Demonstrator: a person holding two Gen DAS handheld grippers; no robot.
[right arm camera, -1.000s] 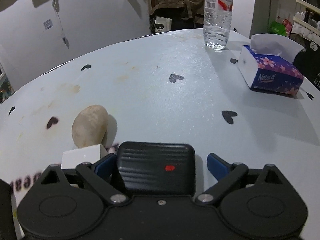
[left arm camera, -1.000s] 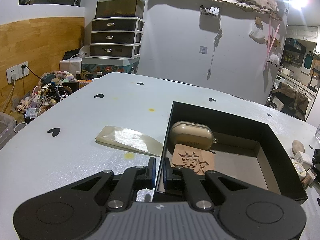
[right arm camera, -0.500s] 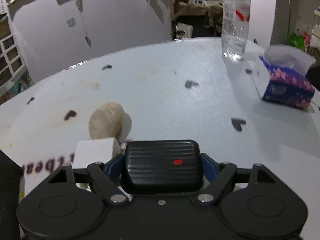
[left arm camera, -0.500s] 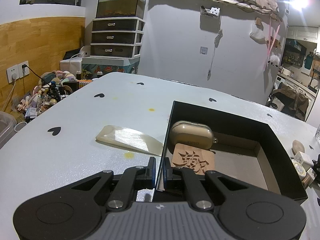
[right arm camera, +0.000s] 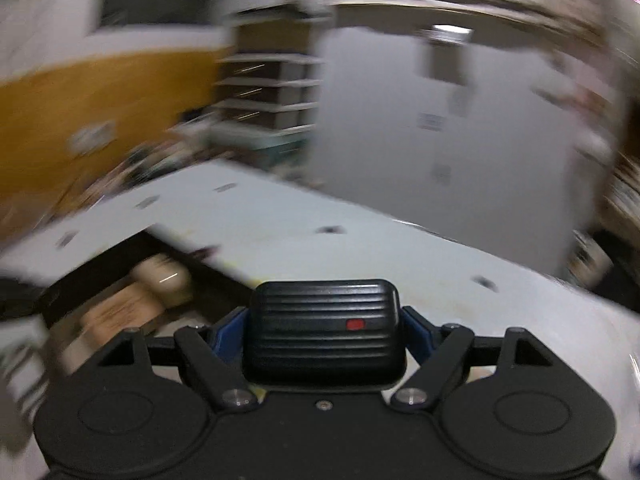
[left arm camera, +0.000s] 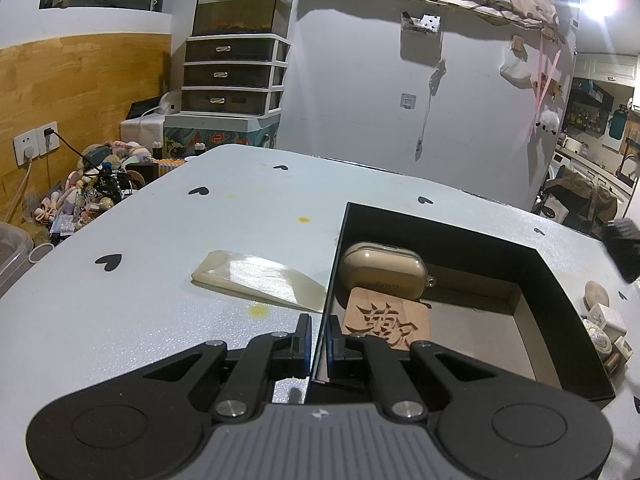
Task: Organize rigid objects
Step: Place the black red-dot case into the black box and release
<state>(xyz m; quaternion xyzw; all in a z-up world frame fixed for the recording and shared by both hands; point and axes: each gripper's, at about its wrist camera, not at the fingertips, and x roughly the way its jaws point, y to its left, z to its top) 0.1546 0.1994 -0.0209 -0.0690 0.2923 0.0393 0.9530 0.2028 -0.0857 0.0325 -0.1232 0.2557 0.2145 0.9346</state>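
My left gripper point(left arm camera: 318, 342) is shut on the near left wall of an open black box point(left arm camera: 560, 288). Inside the box lie a beige earbud case point(left arm camera: 382, 272) and a carved wooden coaster point(left arm camera: 386, 322). My right gripper point(right arm camera: 324, 332) is shut on a black ribbed case point(right arm camera: 324, 340) with a small red mark and holds it above the table. The right wrist view is motion-blurred; the box point(right arm camera: 100, 252) shows at its lower left. The black case also appears at the right edge of the left wrist view point(left arm camera: 622, 246).
A pale flat wedge point(left arm camera: 260, 280) lies on the white table left of the box. A beige stone point(left arm camera: 596, 294), a white cube point(left arm camera: 610, 316) and small tins sit right of the box. Drawers point(left arm camera: 234, 74) and floor clutter stand beyond the far edge.
My right gripper closed on the black case, lifted it and swung left toward the box. My left gripper has stayed clamped on the box wall.
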